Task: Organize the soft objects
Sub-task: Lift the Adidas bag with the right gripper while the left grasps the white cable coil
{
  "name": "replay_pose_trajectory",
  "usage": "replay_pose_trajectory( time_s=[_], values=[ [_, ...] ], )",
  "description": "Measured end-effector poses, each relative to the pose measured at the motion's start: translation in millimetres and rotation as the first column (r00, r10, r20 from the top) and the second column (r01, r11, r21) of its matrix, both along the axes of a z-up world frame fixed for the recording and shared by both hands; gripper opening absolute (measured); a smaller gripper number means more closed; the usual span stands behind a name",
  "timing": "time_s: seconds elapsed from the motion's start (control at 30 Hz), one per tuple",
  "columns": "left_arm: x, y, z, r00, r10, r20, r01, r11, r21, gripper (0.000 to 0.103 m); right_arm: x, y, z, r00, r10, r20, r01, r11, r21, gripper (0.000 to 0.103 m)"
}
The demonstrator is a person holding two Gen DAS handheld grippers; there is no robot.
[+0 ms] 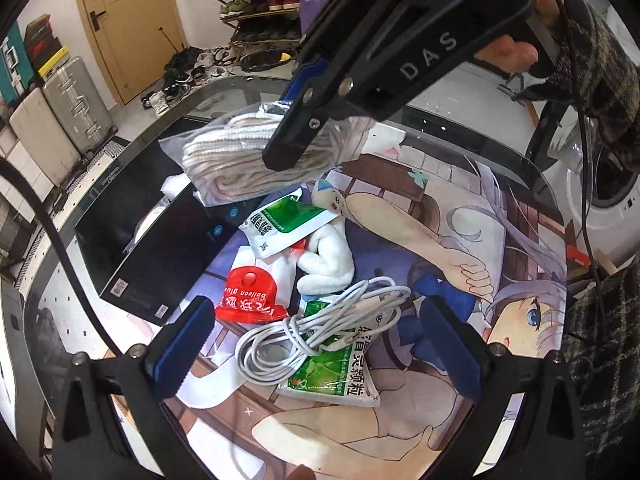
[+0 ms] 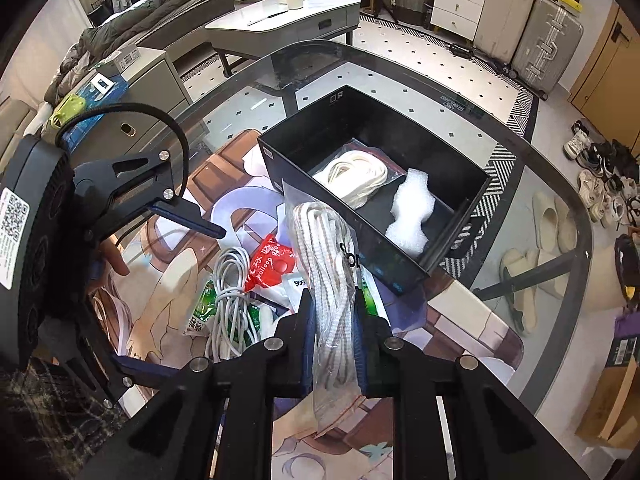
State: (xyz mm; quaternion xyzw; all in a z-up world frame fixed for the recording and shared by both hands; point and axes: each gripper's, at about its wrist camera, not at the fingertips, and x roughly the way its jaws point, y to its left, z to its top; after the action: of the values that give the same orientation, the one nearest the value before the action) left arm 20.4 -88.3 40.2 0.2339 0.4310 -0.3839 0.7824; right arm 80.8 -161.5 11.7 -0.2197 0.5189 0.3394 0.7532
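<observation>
One bagged cord bundle (image 2: 334, 280) hangs pinched in my right gripper (image 2: 334, 354) jaws, short of the black box (image 2: 456, 240); slick plastic may slip. Left gripper (image 1: 320, 344) jaws wide, empty.

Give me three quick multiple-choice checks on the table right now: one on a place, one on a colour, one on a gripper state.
1. Where is the foam piece?
A. inside the black box
B. on the cable
C. on the floor

2. What colour is the balloon glue packet?
A. green
B. red
C. yellow

3. The right gripper is
A. open and empty
B. shut on nothing
C. shut on the bagged cord

Key: 1 A, foam piece lies in black box. 2 B, balloon glue packet is red. 3 C, right gripper pinches bagged cord.
</observation>
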Motion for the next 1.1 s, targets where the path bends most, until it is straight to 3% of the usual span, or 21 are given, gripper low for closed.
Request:
replay_pose_trajectory(
  time_s=[0.13,0.43,0.63,0.7,1.1],
  values=[
    [3,-5,-2,0.997,-0.065,0.028,0.064,0.997,0.029,0.102,-4,-15,5,1.0,-0.02,-0.01,0.02,1.0,0.01,0.016],
    [2,-7,-13,0.987,-0.159,-0.014,0.16,0.985,0.072,0.097,-12,-50,1,0.996,-0.077,-0.05,0.079,0.996,0.032,0.016],
    [5,-8,-22,0.978,-0.205,-0.034,0.207,0.974,0.091,0.078,-19,-67,-16,0.989,-0.11,-0.095,0.113,0.993,0.028,0.016],
    [5,-9,-25,0.974,-0.225,-0.038,0.228,0.969,0.097,0.065,-21,-73,-20,0.987,-0.119,-0.111,0.123,0.992,0.034,0.016],
    [6,-17,-34,0.95,-0.308,-0.053,0.312,0.943,0.119,0.048,-24,-83,-37,0.977,-0.143,-0.159,0.153,0.987,0.054,0.016]
  ],
)
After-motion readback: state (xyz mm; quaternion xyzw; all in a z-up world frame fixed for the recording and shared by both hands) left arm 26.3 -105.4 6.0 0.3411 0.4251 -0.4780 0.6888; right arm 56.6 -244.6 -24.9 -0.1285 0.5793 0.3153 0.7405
